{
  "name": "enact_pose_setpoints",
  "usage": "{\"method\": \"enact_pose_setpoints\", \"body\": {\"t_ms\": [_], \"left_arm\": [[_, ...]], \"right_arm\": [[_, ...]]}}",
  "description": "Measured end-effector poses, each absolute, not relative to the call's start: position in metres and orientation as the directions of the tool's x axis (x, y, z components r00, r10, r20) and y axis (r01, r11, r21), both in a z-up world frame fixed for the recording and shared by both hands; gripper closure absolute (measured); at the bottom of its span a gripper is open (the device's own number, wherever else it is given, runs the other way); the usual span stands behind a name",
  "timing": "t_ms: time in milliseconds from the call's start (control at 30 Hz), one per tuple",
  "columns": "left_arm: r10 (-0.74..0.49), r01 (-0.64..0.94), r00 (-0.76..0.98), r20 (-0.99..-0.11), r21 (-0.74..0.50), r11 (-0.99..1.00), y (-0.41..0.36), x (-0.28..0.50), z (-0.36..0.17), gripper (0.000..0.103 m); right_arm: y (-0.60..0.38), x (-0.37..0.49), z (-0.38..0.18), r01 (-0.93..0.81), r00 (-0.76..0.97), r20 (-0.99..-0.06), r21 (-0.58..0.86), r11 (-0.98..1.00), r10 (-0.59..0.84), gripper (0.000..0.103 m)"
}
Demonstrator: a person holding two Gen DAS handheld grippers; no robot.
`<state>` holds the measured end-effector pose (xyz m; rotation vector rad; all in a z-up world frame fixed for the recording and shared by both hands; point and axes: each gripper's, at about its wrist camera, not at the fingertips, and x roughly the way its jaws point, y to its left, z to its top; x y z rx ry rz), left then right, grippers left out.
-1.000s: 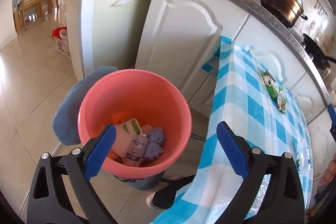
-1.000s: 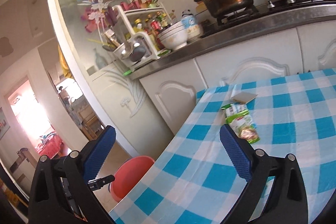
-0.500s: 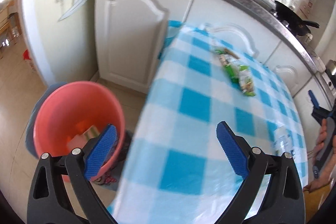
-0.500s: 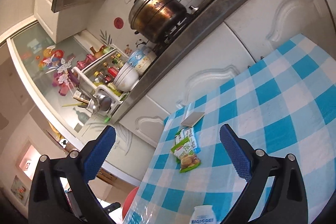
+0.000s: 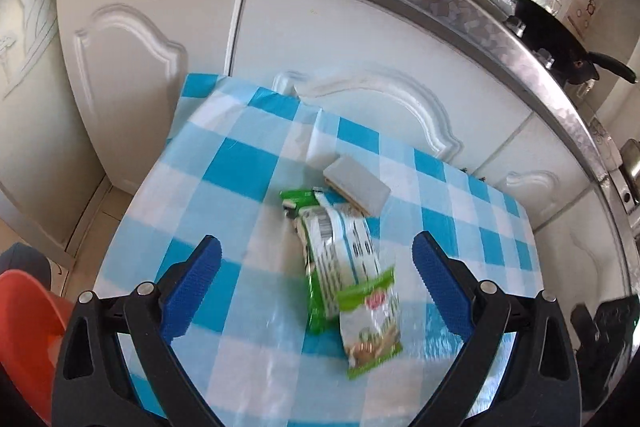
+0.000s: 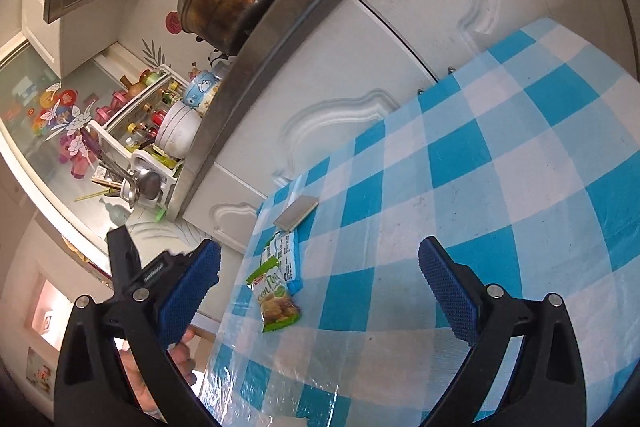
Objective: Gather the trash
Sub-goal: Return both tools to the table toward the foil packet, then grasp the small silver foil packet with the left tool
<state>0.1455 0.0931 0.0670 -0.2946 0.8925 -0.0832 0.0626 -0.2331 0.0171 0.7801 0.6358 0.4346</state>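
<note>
Left wrist view: the left claw (image 5: 316, 263) hangs over the bench (image 5: 240, 187) with its blue pads spread wide, nothing between them. Right below, on the blue-and-white checked cloth, lie two snack wrappers — a green-and-white wrapper (image 5: 340, 259) and a green snack packet (image 5: 370, 323) overlapping its near end. A grey sponge (image 5: 356, 185) sits just beyond, touching the wrappers. The red bucket (image 5: 28, 331) shows at the lower left, off the bench.

Right wrist view: the right claw (image 6: 320, 291) is also spread and empty, over bare checked cloth — the wrappers lie to its left near the bench edge. The other hand (image 6: 160, 367) shows behind the left pad.
</note>
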Motion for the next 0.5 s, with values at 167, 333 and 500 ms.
{"method": "enact_pose_setpoints", "body": {"t_ms": [167,333,500], "left_arm": [[-0.14,-0.082,0.583,-0.8,-0.23,0.97,0.073,0.212,0.052,0.006],[-0.195,-0.032,0.534,-0.822,-0.251,0.968,0.053,0.24,0.043,0.006],[-0.18,0.11,0.478,-0.86,-0.145,0.983,0.022,0.249,0.036,0.006]], "right_arm": [[-0.246,0.066,0.006,-0.086,0.73,-0.352,0.802,0.591,0.585,0.005],[-0.252,0.065,0.006,-0.072,0.738,-0.36,0.799,0.597,0.571,0.005],[-0.254,0.065,0.005,-0.073,0.733,-0.352,0.81,0.581,0.583,0.005]]}}
